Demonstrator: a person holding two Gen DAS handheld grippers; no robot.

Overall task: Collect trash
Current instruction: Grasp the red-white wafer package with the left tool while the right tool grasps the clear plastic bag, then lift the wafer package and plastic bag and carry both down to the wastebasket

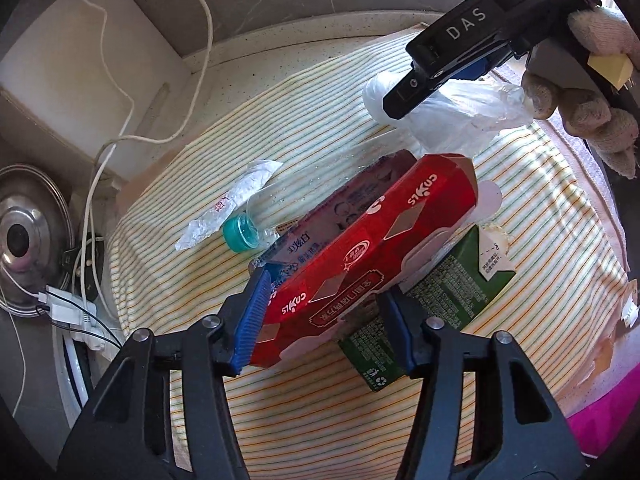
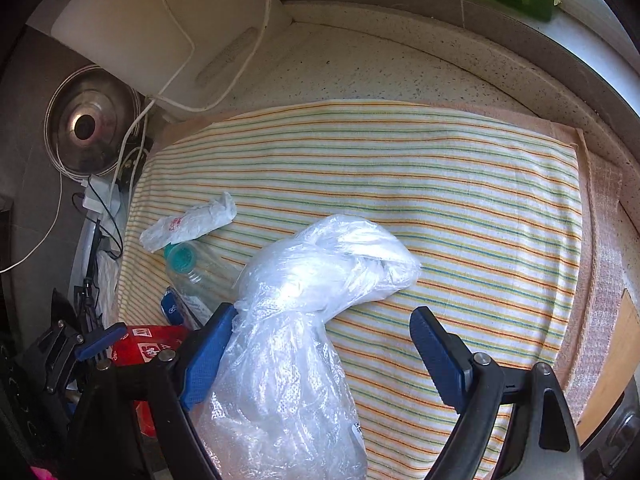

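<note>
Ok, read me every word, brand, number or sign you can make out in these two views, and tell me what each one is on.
"DAS": white letters on the right gripper.
"cnyls", my best reading of an upside-down logo printed twice: red carton.
Recycling symbol: green carton, near its lower corner.
Other print on the red carton and the green carton: too small to read.
Red characters on the crumpled wrapper: blurred.
Label on the plastic bottle: unreadable.

red carton (image 1: 360, 256): tilted between my left tongs (image 1: 324, 320) | clear bag (image 2: 304, 300): crumpled between my right tongs (image 2: 324, 352) | bottle (image 2: 196, 268), wrapper (image 2: 188, 222): beyond
</note>
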